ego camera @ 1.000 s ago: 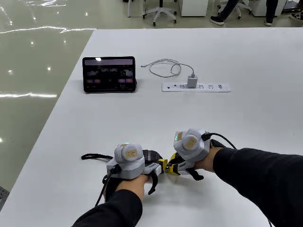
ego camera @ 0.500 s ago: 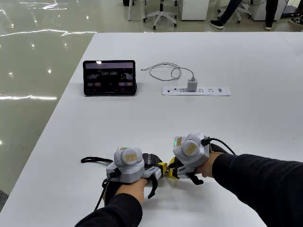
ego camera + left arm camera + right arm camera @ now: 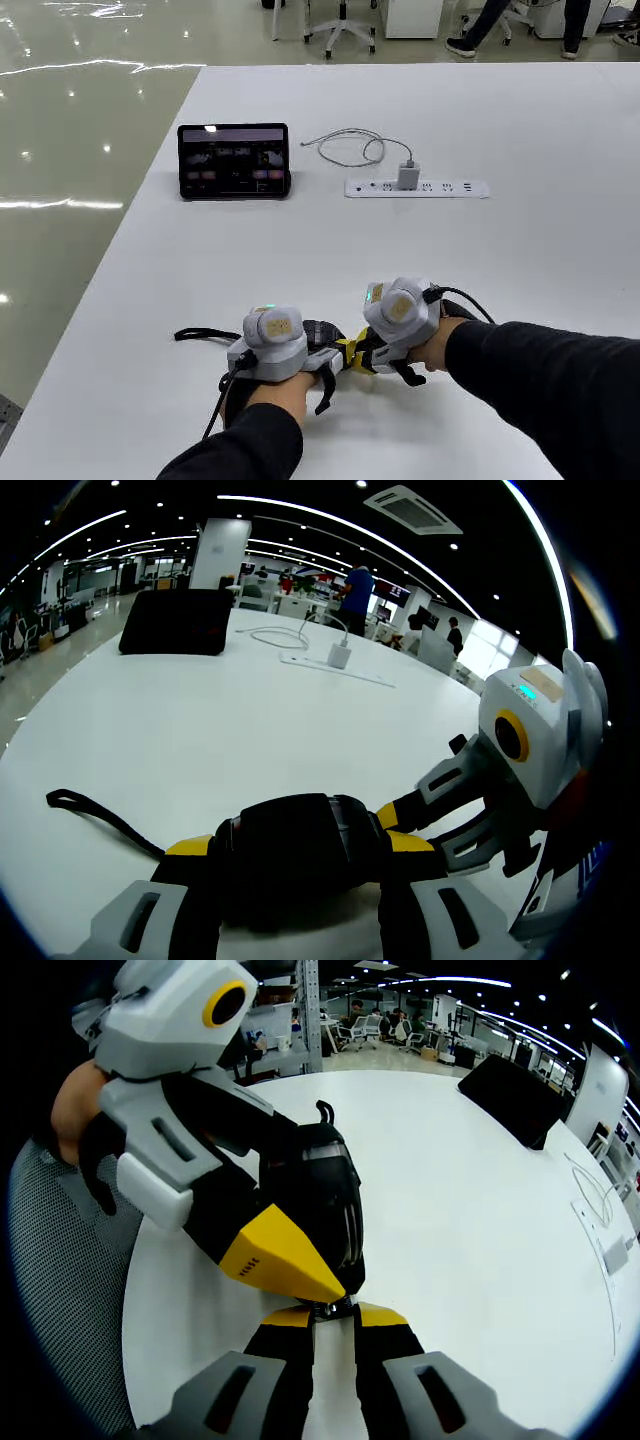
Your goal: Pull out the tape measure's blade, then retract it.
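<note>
While both forearms [image 3: 540,370] lie low on the tabletop [image 3: 450,250], left gripper [image 3: 300,852] clamps the tape measure [image 3: 300,825], mouth toward 3 o'clock; right gripper [image 3: 335,1320] pinches its blade tip [image 3: 335,1309].

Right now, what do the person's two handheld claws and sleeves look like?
The left claw and right claw each have a rounded light grey body, black fingers with yellow tips and a round tan sticker on top. A black cable leaves each. The person wears long black sleeves.

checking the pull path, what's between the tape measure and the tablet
Nothing: the head view shows bare white table between the tape measure and the tablet.
</note>
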Available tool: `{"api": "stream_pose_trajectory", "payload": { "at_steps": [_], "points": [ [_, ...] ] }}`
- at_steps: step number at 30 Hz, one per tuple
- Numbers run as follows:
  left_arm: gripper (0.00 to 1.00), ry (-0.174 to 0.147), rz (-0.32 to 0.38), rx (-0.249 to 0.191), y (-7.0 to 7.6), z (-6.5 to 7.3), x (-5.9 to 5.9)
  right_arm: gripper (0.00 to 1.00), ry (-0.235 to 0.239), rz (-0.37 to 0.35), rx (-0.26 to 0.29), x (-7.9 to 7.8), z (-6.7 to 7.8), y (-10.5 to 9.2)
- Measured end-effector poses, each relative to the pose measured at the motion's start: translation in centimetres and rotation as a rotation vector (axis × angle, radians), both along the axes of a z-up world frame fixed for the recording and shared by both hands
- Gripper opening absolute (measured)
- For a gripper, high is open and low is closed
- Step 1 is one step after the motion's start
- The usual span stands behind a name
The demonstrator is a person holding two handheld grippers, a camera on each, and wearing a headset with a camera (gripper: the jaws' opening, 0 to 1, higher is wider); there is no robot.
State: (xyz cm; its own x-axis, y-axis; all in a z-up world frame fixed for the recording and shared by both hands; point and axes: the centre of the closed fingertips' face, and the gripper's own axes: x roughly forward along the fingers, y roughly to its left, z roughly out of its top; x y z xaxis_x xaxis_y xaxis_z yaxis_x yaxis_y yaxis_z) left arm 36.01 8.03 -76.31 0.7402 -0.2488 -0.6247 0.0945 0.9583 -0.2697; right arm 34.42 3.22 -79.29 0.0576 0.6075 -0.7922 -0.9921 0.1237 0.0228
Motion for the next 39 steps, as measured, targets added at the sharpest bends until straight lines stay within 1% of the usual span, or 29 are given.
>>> {"api": "stream_pose_trajectory", "payload": {
  "at_steps": [5, 10, 13, 15, 17, 18, 23, 24, 25, 26, 27, 28, 29, 30, 31, 32, 33, 34, 35, 36, 37, 38, 39],
  "points": [
    [0.6, 0.005, -0.001, -0.009, 0.0, 0.0, 0.0, 0.11, 0.01, -0.021, 0.006, 0.0, 0.0, 0.0],
    [0.6, -0.003, -0.001, -0.005, 0.0, 0.0, 0.0, 0.11, 0.007, -0.029, 0.001, 0.0, -0.1, 0.0],
    [0.61, 0.001, -0.003, -0.007, 0.0, -0.1, 0.0, 0.11, 0.0, -0.017, -0.006, 0.0, -0.1, 0.0],
    [0.61, -0.002, -0.003, -0.004, -0.1, 0.0, 0.0, 0.11, -0.025, -0.001, -0.014, -0.1, -0.1, 0.1],
    [0.61, -0.007, -0.001, 0.003, -0.1, 0.0, 0.0, 0.12, -0.021, -0.012, -0.016, 0.0, -0.2, 0.0],
    [0.62, -0.015, -0.005, 0.003, -0.1, 0.0, 0.0, 0.12, -0.014, -0.024, -0.017, 0.0, -0.2, 0.0],
    [0.62, -0.006, -0.015, 0.013, -0.1, 0.1, 0.0, 0.12, -0.014, -0.031, -0.018, 0.0, -0.1, 0.0],
    [0.62, -0.008, -0.023, 0.017, -0.1, 0.1, 0.0, 0.12, -0.017, -0.027, -0.021, 0.0, -0.2, 0.0],
    [0.62, -0.037, -0.037, 0.023, -0.2, 0.3, 0.1, 0.12, -0.026, -0.017, -0.023, -0.1, -0.1, 0.0],
    [0.62, -0.042, -0.044, 0.033, -0.2, 0.3, 0.0, 0.12, -0.031, -0.01, -0.024, -0.2, 0.0, 0.0],
    [0.63, -0.048, -0.059, 0.06, -0.1, 0.2, 0.0, 0.12, -0.034, -0.005, -0.022, -0.3, 0.1, -0.1],
    [0.65, -0.047, -0.051, 0.061, 0.0, 0.2, 0.0, 0.13, -0.033, -0.004, -0.02, -0.3, 0.2, -0.1],
    [0.7, -0.052, -0.051, 0.055, 0.0, 0.3, 0.1, 0.15, -0.022, -0.006, -0.014, -0.4, 0.2, -0.1],
    [0.73, -0.056, -0.053, 0.047, 0.0, 0.4, 0.1, 0.16, -0.001, -0.02, -0.013, -0.6, 0.2, -0.2],
    [0.76, -0.059, -0.049, 0.048, 0.2, 0.4, 0.2, 0.18, 0.007, -0.026, -0.02, -0.7, 0.1, -0.3],
    [0.8, -0.069, -0.042, 0.053, 0.6, 0.4, 0.4, 0.18, 0.0, -0.028, -0.023, -0.6, 0.1, -0.4],
    [0.85, -0.067, -0.037, 0.048, 0.9, 0.4, 0.4, 0.18, -0.001, -0.03, -0.022, -0.6, 0.2, -0.4],
    [0.89, -0.053, -0.031, 0.031, 1.0, 0.2, 0.3, 0.19, 0.003, -0.032, -0.019, -0.6, 0.2, -0.5],
    [0.95, -0.042, -0.027, 0.026, 1.3, 0.0, 0.3, 0.21, 0.007, -0.039, -0.015, -0.7, 0.3, -0.5],
    [1.0, -0.042, -0.022, 0.038, 1.6, -0.1, 0.3, 0.24, 0.006, -0.043, -0.015, -0.6, 0.3, -0.5],
    [1.0, -0.049, -0.035, 0.059, 2.0, -0.1, 0.3, 0.27, 0.003, -0.049, -0.016, -0.5, 0.3, -0.6],
    [1.0, -0.056, -0.04, 0.063, 2.1, 0.1, 0.3, 0.28, -0.003, -0.049, -0.016, -0.4, 0.4, -0.7],
    [1.0, -0.05, -0.044, 0.057, 2.2, 0.1, 0.2, 0.3, -0.006, -0.049, -0.01, -0.3, 0.6, -0.7]
  ]
}}
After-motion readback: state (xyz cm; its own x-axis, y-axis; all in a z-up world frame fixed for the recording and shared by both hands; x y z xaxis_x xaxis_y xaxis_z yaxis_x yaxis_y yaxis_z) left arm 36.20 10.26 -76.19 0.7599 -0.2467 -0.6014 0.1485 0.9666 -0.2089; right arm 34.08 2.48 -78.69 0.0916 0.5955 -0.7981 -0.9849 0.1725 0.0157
